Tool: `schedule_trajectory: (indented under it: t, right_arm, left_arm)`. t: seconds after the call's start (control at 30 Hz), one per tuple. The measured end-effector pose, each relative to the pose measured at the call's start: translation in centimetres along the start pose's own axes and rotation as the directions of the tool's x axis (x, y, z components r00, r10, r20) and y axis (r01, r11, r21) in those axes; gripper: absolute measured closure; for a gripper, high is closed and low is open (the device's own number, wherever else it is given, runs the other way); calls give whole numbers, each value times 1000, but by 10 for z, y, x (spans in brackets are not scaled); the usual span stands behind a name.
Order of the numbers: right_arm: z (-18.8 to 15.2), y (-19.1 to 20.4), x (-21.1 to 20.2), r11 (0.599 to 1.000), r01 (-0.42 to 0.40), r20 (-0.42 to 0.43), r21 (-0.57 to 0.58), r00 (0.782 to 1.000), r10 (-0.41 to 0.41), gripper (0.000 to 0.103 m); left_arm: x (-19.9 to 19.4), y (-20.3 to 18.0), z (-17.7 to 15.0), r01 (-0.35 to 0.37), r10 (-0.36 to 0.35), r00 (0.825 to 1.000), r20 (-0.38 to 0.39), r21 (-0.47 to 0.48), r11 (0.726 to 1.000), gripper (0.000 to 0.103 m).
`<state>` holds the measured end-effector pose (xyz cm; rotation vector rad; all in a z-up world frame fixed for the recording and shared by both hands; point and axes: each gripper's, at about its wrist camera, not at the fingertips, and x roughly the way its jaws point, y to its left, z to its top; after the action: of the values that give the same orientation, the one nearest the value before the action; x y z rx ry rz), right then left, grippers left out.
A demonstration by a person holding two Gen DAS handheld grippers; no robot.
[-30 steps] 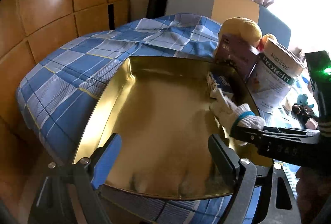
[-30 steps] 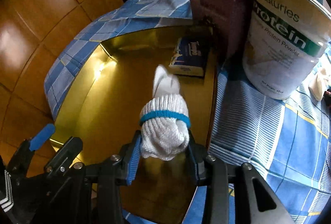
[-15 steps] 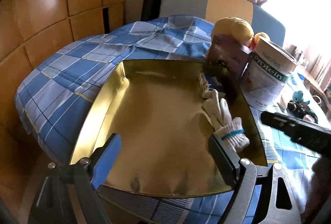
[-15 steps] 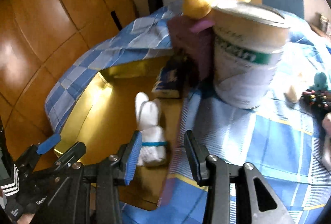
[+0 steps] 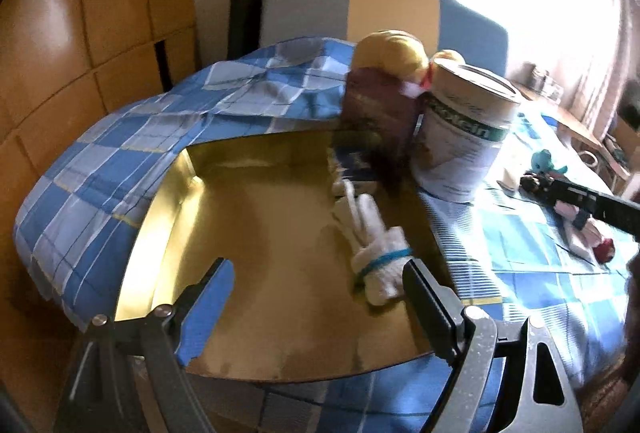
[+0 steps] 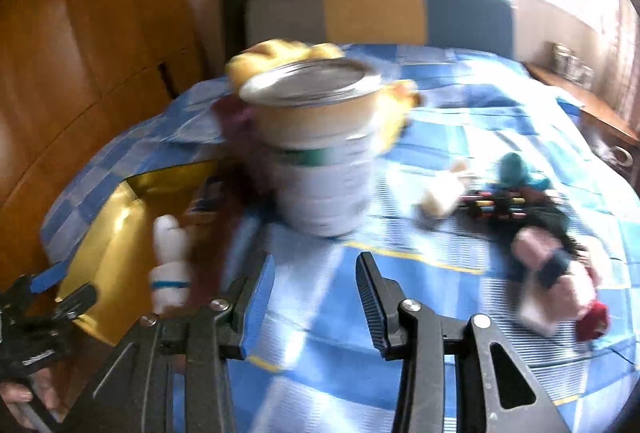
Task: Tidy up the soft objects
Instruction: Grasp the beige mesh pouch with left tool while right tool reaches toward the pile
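Note:
A white glove with a blue band lies in the gold tray, near its right rim; it also shows in the right wrist view. My left gripper is open and empty over the tray's near edge. My right gripper is open and empty above the blue checked bedspread, right of the tray. Small soft things lie to its right: a teal plush, a cream piece, a dark bundle and a pink and red rolled item. The right wrist view is blurred.
A white protein tin and a maroon box stand at the tray's far right corner, with a yellow plush behind. A small blue pack lies in the tray. A wooden wall is on the left, a headboard behind.
My right gripper opened, left the white glove in the tray, and swung right over the bedspread. The left gripper stayed open and pulled back a little.

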<state>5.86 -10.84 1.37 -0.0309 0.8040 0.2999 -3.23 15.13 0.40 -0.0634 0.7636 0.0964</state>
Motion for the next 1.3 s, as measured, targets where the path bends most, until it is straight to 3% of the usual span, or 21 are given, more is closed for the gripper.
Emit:
schedule_trajectory:
  t: [0.17,0.27,0.37,0.5,0.6,0.73,1.0,1.07,1.23,1.3]
  right_arm:
    - [10,-66,-17,989,132,42,70,990,-135,61]
    - [17,-113,-29,962,221,82,161,968,-236,60]
    - [16,-165,-35,906,329,88,268,928,-363,60]
    - [-3,-230,-30,812,405,21,420,890,-455,60]
    - [-18,-264,-37,730,334,-12,596,913,-408,60]
    - [-27,-279,-41,694,265,-14,670,939,-345,60]
    - [-30,-275,-35,704,210,-9,679,961,-278,60]
    - [-30,-277,-36,701,195,-2,686,964,-266,60]
    - [-31,-278,-35,698,158,8,698,973,-229,60]
    - [-30,-278,-34,704,143,15,696,977,-213,60]
  left_arm:
    - [-3,-24,5,64,-64,998,2,76,995,16]
    - [-5,-47,10,125,-126,992,-5,144,982,16]
    - [-5,-71,14,163,-163,986,-18,204,965,16]
    - [-2,-105,19,215,-212,976,-42,274,937,16]
    - [3,-131,24,236,-232,971,-52,329,914,17]
    - [20,-170,35,276,-262,961,-89,371,887,17]
    - [72,-246,60,319,-283,948,-148,424,847,23]
    - [85,-260,67,323,-284,946,-154,431,842,35]
    - [126,-302,90,347,-293,937,-188,436,830,46]
    - [143,-317,97,323,-267,946,-186,447,834,52]
